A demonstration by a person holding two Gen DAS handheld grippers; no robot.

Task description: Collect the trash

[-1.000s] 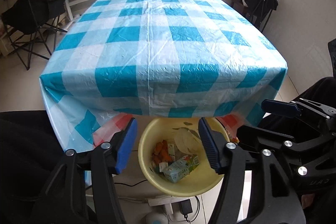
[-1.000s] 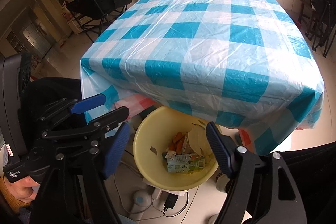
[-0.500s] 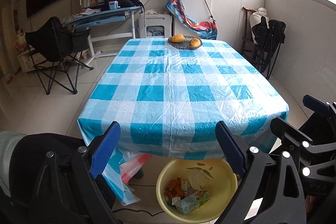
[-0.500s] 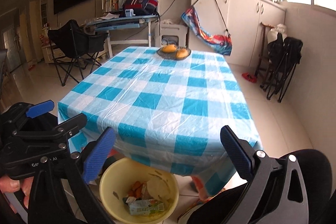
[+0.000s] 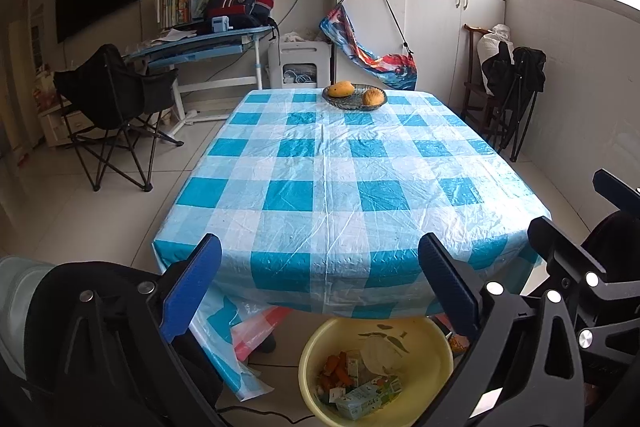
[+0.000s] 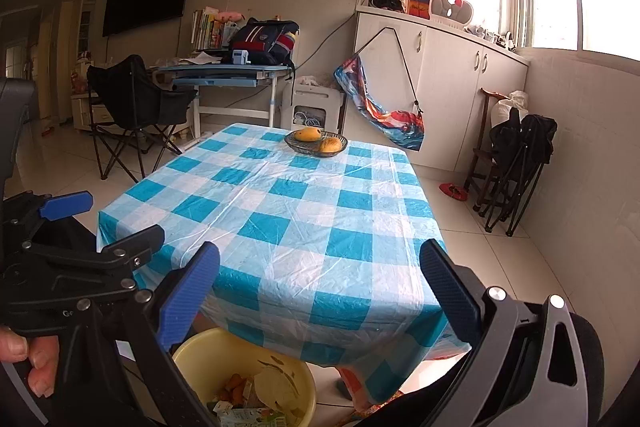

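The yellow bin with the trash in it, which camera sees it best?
The left wrist camera. There the yellow bin shows nearly whole, with the cartons and orange scraps inside, framed between the open left claw. In the right wrist view the bin is partly hidden behind a claw finger and cut off by the picture's bottom edge.

We read only one fragment of print: pale letters "G" and a partial second character on the black frame of the left gripper (image 6: 66, 314), seen from the right wrist view. Printing on the cartons in the yellow basin (image 5: 436, 355) is too small to make out
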